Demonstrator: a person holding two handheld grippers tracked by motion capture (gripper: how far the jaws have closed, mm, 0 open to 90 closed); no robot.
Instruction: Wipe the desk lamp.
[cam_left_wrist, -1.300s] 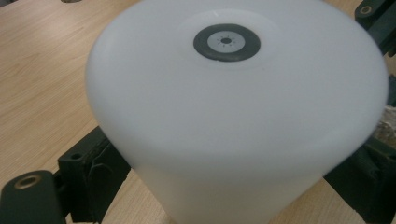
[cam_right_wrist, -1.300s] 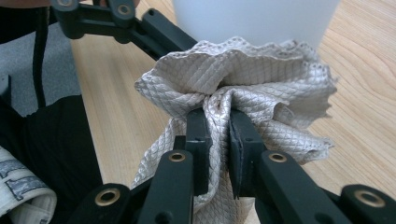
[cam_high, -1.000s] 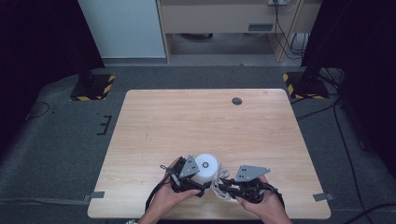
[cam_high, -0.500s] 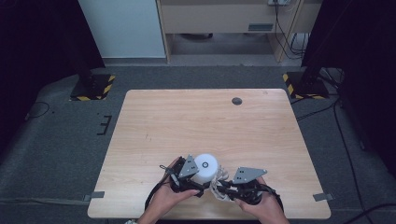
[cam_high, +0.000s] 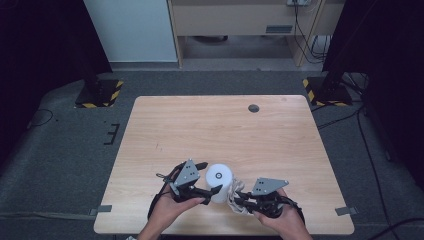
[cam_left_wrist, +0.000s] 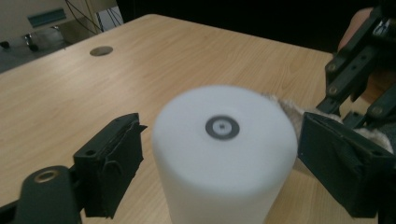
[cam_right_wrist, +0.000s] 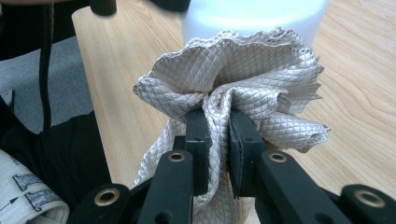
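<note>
A: How does the left gripper stand?
B: Jaws wide apart, one on each side of the white cylinder, which stands upright near the table's front edge; I can't tell if the pads touch it.
A: And the right gripper?
B: Pinched tight on a bunched quilted cloth; the cloth presses against the cylinder's side.

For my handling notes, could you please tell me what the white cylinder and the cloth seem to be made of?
White cylinder: probably matte plastic, smooth and uniformly white, though blurred.
Cloth: woven or microfibre fabric, beige, with a diamond-grid texture and wavy edge; bunched softly in the right hand-held gripper.
</note>
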